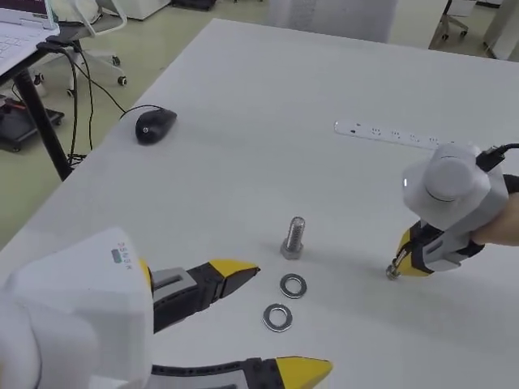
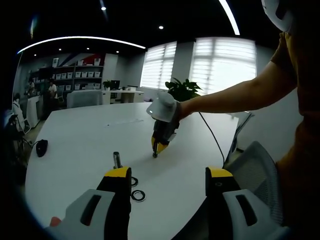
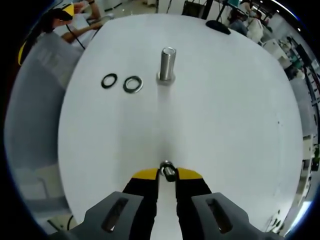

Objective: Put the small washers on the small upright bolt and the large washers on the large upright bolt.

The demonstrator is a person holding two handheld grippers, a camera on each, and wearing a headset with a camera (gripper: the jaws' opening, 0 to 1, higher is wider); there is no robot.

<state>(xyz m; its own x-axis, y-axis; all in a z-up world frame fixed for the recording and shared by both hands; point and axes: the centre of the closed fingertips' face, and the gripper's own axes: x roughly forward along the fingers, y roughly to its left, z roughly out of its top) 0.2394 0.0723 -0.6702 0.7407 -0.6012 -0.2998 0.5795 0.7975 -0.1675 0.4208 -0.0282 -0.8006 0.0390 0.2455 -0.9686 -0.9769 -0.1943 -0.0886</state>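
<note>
1. Left gripper view is showing the left gripper (image 2: 169,173) hovering with its yellow-tipped jaws spread wide and gripping nothing.
2. Just ahead of those jaw tips a flat silver washer (image 1: 277,317) is lying on the white table (image 1: 243,146), with a second washer (image 1: 293,285) beside it. Neither is threaded on anything.
3. Beyond them the large silver hex-head bolt (image 1: 294,237) is standing head down. Its long axis is running vertical and its threaded end is pointing up, bare.
4. Well off to the right, the right gripper (image 1: 403,267) is pinching a small silver bolt (image 3: 167,170) between closed jaws, against the table. It seems upright, though I cannot tell for sure.
5. Standing the small bolt looks like the step in hand. Next, I judge, is letting go without tipping it, then lifting a washer by its rim and lowering its hole straight down the matching bolt's axis.
</note>
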